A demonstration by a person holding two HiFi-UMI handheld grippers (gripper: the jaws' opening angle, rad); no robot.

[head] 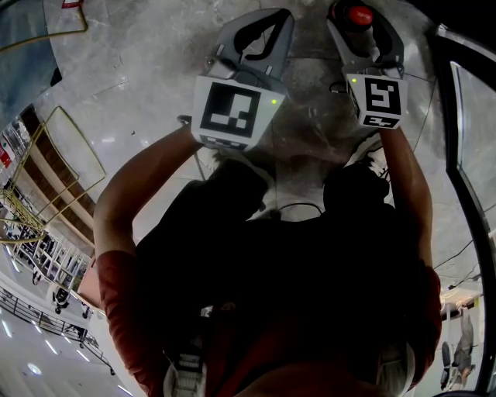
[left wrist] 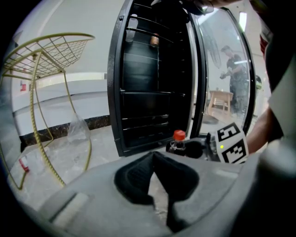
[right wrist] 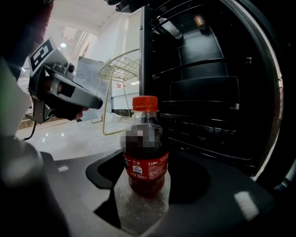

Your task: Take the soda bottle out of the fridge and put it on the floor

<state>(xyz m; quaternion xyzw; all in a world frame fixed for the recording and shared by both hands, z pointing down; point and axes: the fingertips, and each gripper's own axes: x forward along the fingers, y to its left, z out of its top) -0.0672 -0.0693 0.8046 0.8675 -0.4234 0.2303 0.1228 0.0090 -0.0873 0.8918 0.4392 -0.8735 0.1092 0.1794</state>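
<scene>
While the fridge stands open, right claw: clamped on the upright soda bottle
Bottle's place: just before the fridge, over the floor
Left claw: tips together, empty

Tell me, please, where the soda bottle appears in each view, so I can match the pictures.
Head view: soda bottle at the top edge, right of centre, seen from above.
Left gripper view: bottle low, just right of centre.
Right gripper view: bottle in the centre, upright.
Shared landmark: the open fridge, behind the bottle in both gripper views.
</scene>
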